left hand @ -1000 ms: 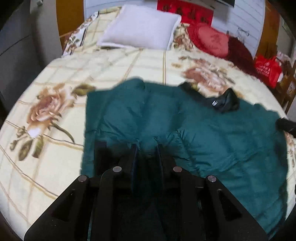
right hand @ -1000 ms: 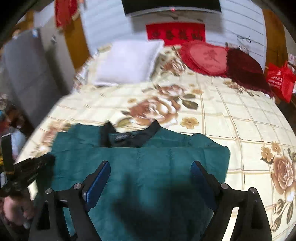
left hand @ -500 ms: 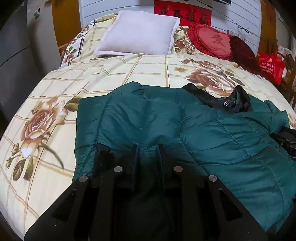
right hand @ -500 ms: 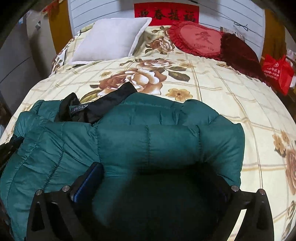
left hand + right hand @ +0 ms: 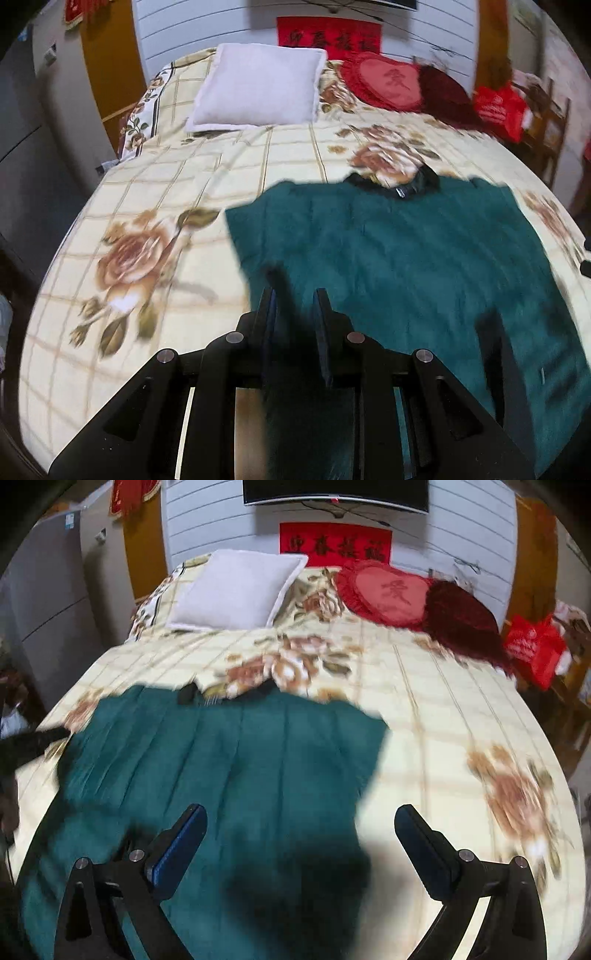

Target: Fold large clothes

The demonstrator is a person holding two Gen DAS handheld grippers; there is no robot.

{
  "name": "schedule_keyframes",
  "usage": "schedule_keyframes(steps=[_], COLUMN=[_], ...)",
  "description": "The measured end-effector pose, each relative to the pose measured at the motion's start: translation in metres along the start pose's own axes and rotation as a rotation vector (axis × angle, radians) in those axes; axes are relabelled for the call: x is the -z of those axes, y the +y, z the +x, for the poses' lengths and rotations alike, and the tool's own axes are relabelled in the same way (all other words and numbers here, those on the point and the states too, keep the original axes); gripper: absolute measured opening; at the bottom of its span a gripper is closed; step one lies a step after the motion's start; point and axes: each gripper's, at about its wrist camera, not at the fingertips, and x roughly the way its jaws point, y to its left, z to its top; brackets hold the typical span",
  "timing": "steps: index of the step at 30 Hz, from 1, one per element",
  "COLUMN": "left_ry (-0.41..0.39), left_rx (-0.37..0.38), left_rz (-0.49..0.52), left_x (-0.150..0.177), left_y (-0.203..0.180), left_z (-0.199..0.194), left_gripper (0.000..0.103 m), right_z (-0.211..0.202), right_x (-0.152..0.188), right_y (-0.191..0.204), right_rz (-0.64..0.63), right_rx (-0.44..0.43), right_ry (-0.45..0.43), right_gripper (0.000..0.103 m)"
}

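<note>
Teal quilted jacket (image 5: 399, 258) lies spread flat on the floral bedspread (image 5: 155, 206), its black collar (image 5: 400, 184) at twelve o'clock toward the pillows. Half a second back it bulged close under both cameras, puffed and folded over; now it looks smaller, flatter and blurred, with more bedspread showing around it in both wrist views.

The left gripper (image 5: 295, 306) has its fingers (image 5: 266, 314) drawn close together, with a dark teal fold between them that runs down toward six o'clock. The blur hides whether the pads really bite on it, though the narrow gap looks the same as a second ago.

The right gripper (image 5: 301, 834) stands with its fingers (image 5: 184, 834) spread wide. Its jaws have just been opening, and nothing is clamped between them: the jacket's edge and bare bedspread lie below the gap.

At eleven o'clock in the left view rests a white pillow (image 5: 258, 85), at one o'clock a red heart cushion (image 5: 388, 83) touching a dark maroon cushion (image 5: 447, 94). A red bag (image 5: 498, 110) sits at two o'clock beside the bed; what it holds cannot be seen.
</note>
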Motion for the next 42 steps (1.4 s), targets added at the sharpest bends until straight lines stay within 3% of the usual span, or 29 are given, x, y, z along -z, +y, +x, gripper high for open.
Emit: schedule_keyframes(steps=[6,13,15,16,18,23,28,32,35,38,42], left_ry=[0.107,0.202,0.203,0.201,0.205,0.184,0.197,0.184,0.151,0.180,0.210], left_rx=[0.068,0.135,0.144,0.151,0.159,0.237,0.403,0.432,0.468,0.395,0.451], left_rz=[-0.077,-0.224,-0.269,-0.301,-0.319,-0.359,-0.315,-0.268,-0.268,-0.313,-0.287], left_x=[0.088,0.162,0.173,0.179,0.185,0.205,0.220,0.217,0.208,0.209,0.216], left_y=[0.021,0.023,0.029,0.032,0.038,0.046,0.021,0.008,0.012,0.023,0.017], left_z=[-0.045,-0.046,-0.049,-0.052,-0.054,-0.063,-0.079,-0.085,-0.084,-0.069,-0.079], left_gripper=[0.020,0.020,0.026,0.046,0.068,0.069,0.071,0.071,0.071,0.071,0.071], right_z=[-0.046,-0.043,-0.045,-0.045,-0.047,-0.055,-0.063,-0.070,-0.071,-0.068,-0.068], right_x=[0.125,0.199,0.202,0.204,0.207,0.218,0.227,0.233,0.235,0.232,0.233], right_y=[-0.019,-0.008,0.003,0.008,0.013,0.020,0.030,0.029,0.038,0.043,0.037], right_rz=[0.172,0.261,0.223,0.214,0.211,0.231,0.254,0.311,0.277,0.259,0.294], right_rx=[-0.028,-0.071,-0.055,-0.052,-0.064,-0.088,-0.087,-0.134,-0.213,-0.236,-0.265], right_ry=[0.105,0.178,0.161,0.152,0.137,0.093,0.067,0.042,0.036,0.034,0.023], right_gripper=[0.101,0.103,0.103,0.103,0.103,0.103,0.103,0.103,0.102,0.102,0.102])
